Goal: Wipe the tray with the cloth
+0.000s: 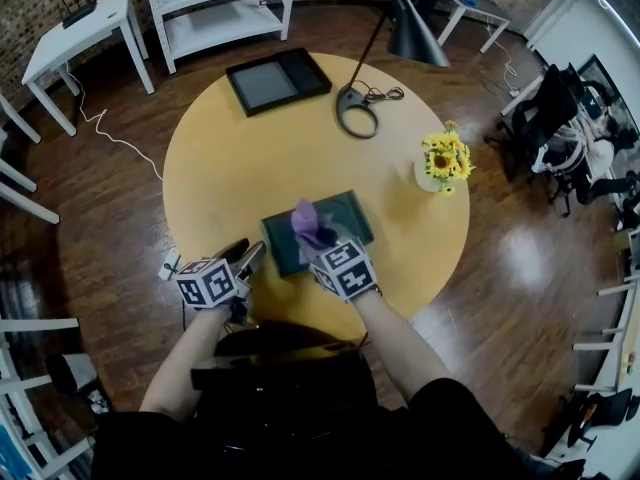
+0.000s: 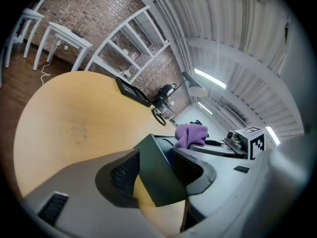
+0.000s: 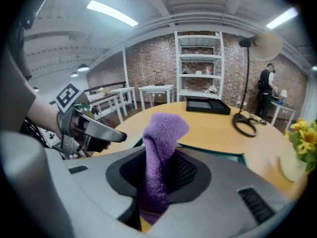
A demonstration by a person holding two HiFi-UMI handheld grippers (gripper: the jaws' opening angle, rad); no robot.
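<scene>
1. A round yellow table carries a dark green tray, which lies on the near half of the top, straight in front of the person.
2. The left gripper comes in low at the tray's near left corner. In the left gripper view that corner stands between the two black pads, and the jaws pinch it on both sides.
3. The right gripper is clamped on a purple cloth. The cloth stands up out of the jaws in a rolled tuft, and a short end hangs down below them.
4. From the head view the cloth sits over the near left part of the tray, just beside the left gripper. Whether it touches the tray floor cannot be told.
5. Each gripper carries a marker cube printed with bold black-and-white square patterns. These are codes rather than letters, and they are the only print that can be made out.
6. At the far side of the table lies a second tray, black with a grey floor. Near it is the ring-shaped foot of a lamp, with its cable beside it.
7. Sunflowers stand in a pale vase near the table's right edge.
8. A white shelf unit stands against the brick wall beyond the table. A person stands in the background to the right.
</scene>
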